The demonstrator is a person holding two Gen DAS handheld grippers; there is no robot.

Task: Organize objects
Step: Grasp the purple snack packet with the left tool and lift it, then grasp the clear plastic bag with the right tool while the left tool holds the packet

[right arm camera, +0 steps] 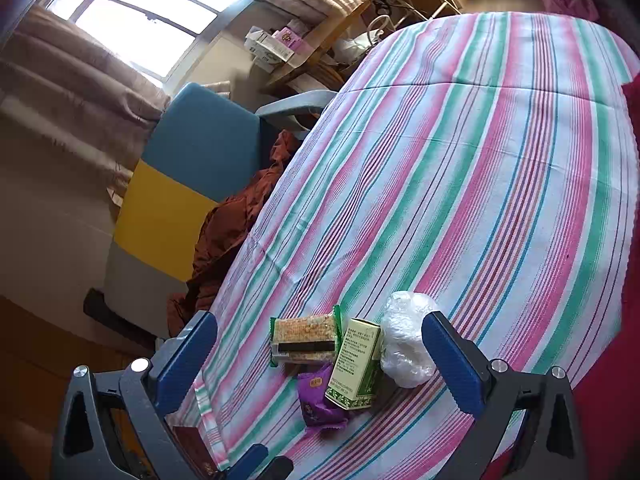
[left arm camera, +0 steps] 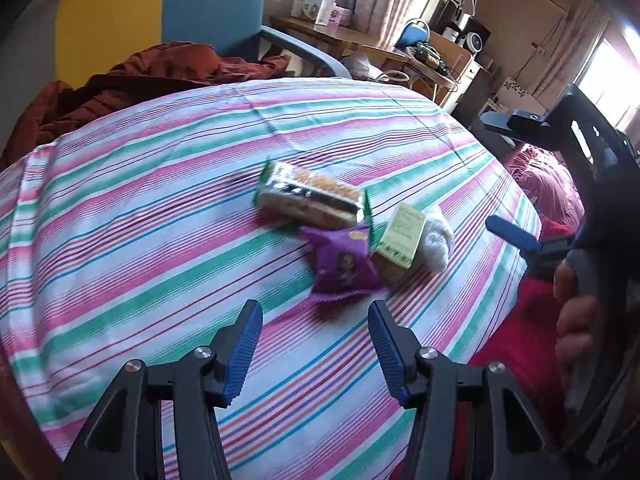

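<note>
- Four small things huddle together on the striped bedsheet (left arm camera: 160, 200): a green-edged cracker pack (left arm camera: 310, 196), a purple snack pouch (left arm camera: 344, 260), a pale green carton (left arm camera: 402, 236) and a crumpled clear plastic bag (left arm camera: 436, 240).
- Left gripper (left arm camera: 314, 344) hangs just short of the pile, jaws spread wide and empty, the purple pouch lying right beyond the gap between the blue pads.
- Right gripper (right arm camera: 320, 364) is over the same cluster, likewise gaping with nothing in it; in its own view the pack, carton and bag sit between its two blue fingers.
- In the left view the right gripper comes in from the right side, a hand (left arm camera: 574, 320) wrapped on its handle.
- The pouch is tucked partly under the cracker pack and the carton; carton and bag touch side by side.
- Plenty of bare sheet to the left and on the far side of the pile; to the right the sheet soon drops to a red cover (left arm camera: 516, 320).
- A rust-brown cloth (left arm camera: 132, 76) is heaped past the far left edge, against a blue and yellow chair (right arm camera: 192, 176).
- The print on the carton is too small to read, and the left view is a touch blurred.
- The desk (left arm camera: 352, 40) beyond is cluttered; its items are hard to tell apart.
</note>
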